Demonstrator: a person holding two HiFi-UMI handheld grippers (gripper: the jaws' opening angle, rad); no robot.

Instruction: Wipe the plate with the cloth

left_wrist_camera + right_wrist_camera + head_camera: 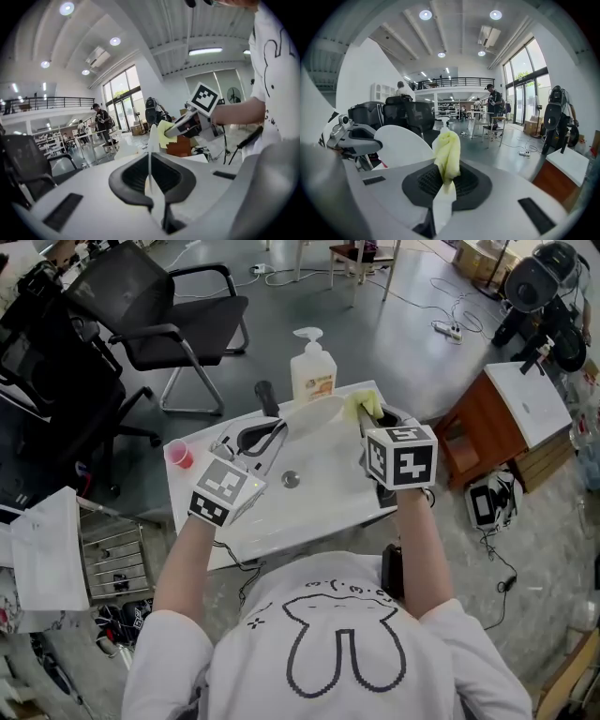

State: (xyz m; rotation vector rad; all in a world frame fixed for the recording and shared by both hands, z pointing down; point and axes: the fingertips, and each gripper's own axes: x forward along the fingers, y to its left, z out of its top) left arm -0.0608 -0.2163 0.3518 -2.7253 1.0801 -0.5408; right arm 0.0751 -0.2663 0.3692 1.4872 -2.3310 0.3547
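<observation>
A white plate (314, 414) is held up on edge above the small white table (323, 507), and my left gripper (266, 438) is shut on its rim. The left gripper view shows the plate (151, 140) edge-on as a thin line running up from my left gripper's (150, 183) closed jaws. My right gripper (367, 424) is shut on a bunched yellow cloth (363, 405), which sits at the plate's right edge. In the right gripper view the cloth (447, 157) stands up from my right gripper (444, 182), with the plate's face (401, 146) just to its left.
A soap pump bottle (313, 367) stands at the table's far edge and a pink cup (179, 455) at its left corner. A small round metal piece (291, 479) lies mid-table. A black office chair (159, 315) is behind, a wooden cabinet (506, 418) to the right, a wire rack (111, 554) to the left.
</observation>
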